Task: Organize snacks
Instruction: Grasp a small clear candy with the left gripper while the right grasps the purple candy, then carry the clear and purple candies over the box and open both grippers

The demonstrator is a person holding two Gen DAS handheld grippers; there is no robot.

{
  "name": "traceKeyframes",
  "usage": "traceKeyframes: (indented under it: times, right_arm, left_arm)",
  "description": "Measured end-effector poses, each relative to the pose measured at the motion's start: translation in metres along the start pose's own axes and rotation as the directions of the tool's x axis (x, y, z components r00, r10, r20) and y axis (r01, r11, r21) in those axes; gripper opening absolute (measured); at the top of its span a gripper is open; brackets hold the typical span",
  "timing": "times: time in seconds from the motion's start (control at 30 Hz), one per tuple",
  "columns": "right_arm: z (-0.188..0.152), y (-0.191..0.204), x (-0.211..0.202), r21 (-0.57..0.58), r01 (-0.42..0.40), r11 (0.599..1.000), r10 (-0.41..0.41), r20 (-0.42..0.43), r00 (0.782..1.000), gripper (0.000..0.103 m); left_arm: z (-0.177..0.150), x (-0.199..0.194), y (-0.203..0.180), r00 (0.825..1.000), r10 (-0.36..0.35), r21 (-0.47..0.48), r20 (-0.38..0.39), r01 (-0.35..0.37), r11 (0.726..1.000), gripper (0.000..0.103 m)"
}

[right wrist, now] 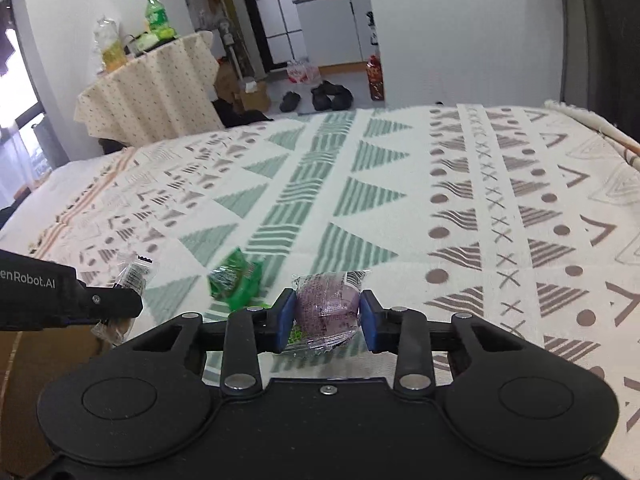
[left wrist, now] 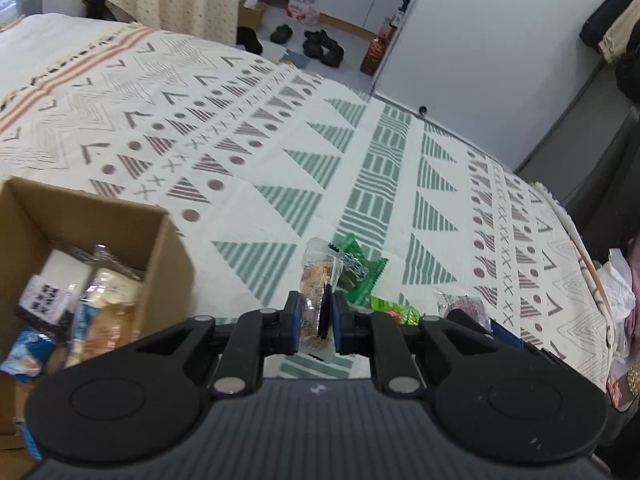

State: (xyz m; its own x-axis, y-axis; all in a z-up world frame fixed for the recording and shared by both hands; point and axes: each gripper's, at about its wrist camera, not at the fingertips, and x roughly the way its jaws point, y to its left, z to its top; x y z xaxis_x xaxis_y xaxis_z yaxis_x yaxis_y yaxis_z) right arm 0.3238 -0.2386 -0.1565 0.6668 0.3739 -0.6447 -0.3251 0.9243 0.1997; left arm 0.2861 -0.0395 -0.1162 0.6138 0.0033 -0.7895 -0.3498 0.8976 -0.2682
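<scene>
Tongs on the left point(left wrist: 316, 316) gripped a clear biscuit packet point(left wrist: 316, 280) — box point(left wrist: 160, 248) to their left, green packet point(left wrist: 360, 272) just beyond. Right tongs point(right wrist: 327, 314) clamped a purple snack point(right wrist: 326, 304) above the cloth point(right wrist: 440, 200).

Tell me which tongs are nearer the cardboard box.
Left. The left tongs, shut on a clear snack packet, sit just beside the cardboard box. The right tongs, gripping a purple snack, are farther off.

Cardboard box point(left wrist: 160, 248) cut off at my left frame edge; print on packets inside unreadable. Green packet point(right wrist: 234, 280) motion-blurred in right view, label illegible.
</scene>
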Motion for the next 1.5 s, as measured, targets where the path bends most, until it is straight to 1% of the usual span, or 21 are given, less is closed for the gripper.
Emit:
traceKeyframes:
  times: [0.1,0.3,0.53,0.7,0.83,1.03,1.1,1.23,1.37,1.5]
  right_arm:
    - [0.001,0.006,-0.005,-0.008,-0.010,1.000,0.011,0.021,1.000,0.033]
    - [0.007,0.019,-0.019,0.012,-0.057,0.998,0.056,0.065,0.996,0.033]
    - [0.012,0.049,-0.034,-0.028,-0.121,0.992,0.123,0.131,0.984,0.033]
    - [0.010,0.071,-0.041,-0.050,-0.162,0.985,0.168,0.149,0.974,0.033]
    - [0.010,0.089,-0.045,-0.065,-0.198,0.978,0.206,0.158,0.966,0.033]
    - [0.006,0.113,-0.054,-0.088,-0.245,0.966,0.257,0.183,0.949,0.033]
    - [0.006,0.119,-0.056,-0.077,-0.270,0.960,0.280,0.185,0.942,0.033]
    - [0.005,0.130,-0.055,-0.077,-0.293,0.953,0.302,0.191,0.934,0.033]
    - [0.001,0.143,-0.052,-0.100,-0.314,0.944,0.328,0.182,0.927,0.033]
    - [-0.004,0.156,-0.048,-0.114,-0.324,0.939,0.339,0.162,0.927,0.033]
  left_arm:
    - [0.001,-0.011,0.008,1.000,0.016,-0.014,0.013,-0.016,1.000,0.015]
    - [0.004,-0.037,0.030,0.996,0.067,-0.054,0.054,-0.064,0.996,0.015]
    - [0.008,-0.063,0.060,0.988,0.124,-0.100,0.092,-0.115,0.988,0.015]
    - [0.009,-0.082,0.080,0.980,0.163,-0.139,0.113,-0.147,0.979,0.015]
    - [0.010,-0.092,0.096,0.977,0.183,-0.166,0.114,-0.163,0.973,0.015]
    - [0.018,-0.109,0.120,0.970,0.205,-0.208,0.129,-0.175,0.962,0.015]
    - [0.021,-0.114,0.128,0.968,0.212,-0.221,0.135,-0.179,0.959,0.015]
    - [0.026,-0.118,0.146,0.964,0.226,-0.250,0.139,-0.187,0.950,0.015]
    - [0.027,-0.116,0.155,0.968,0.214,-0.254,0.131,-0.176,0.951,0.015]
    - [0.025,-0.110,0.160,0.976,0.193,-0.256,0.106,-0.161,0.953,0.015]
